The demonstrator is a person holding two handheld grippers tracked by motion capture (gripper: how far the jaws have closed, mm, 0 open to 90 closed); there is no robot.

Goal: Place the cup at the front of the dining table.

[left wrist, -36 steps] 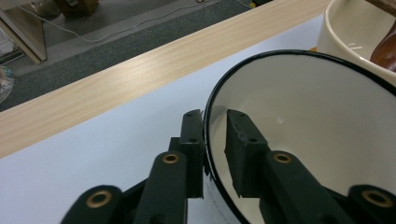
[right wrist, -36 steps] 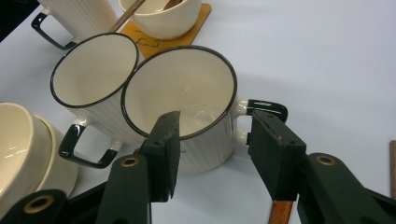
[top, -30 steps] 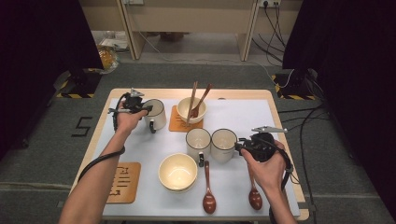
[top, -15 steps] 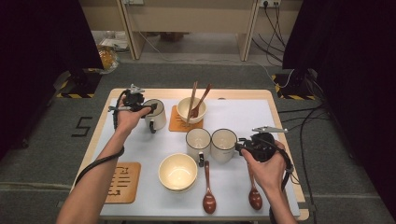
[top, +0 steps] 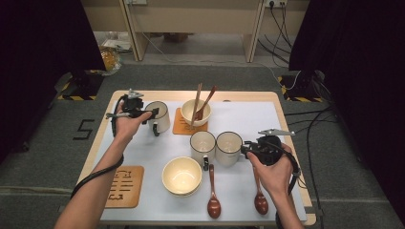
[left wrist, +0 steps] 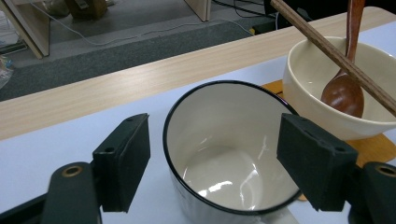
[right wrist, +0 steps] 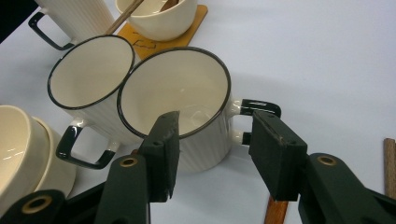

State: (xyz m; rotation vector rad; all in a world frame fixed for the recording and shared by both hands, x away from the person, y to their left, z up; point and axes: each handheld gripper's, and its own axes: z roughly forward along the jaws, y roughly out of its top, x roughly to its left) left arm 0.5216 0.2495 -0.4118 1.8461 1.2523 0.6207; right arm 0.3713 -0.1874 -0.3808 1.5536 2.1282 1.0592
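Far-left mug upright on the table, between the spread jaws of the left claw, untouched. Right mug near the middle, touching a second mug on its left; right claw open around its handle side, one jaw over the rim, the other past the handle. Beyond, a bowl with chopsticks and spoon on a coaster.

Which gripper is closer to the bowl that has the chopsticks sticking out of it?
Left. The left gripper straddles the mug right beside the bowl with chopsticks. The right gripper is nearer the person, at another mug.
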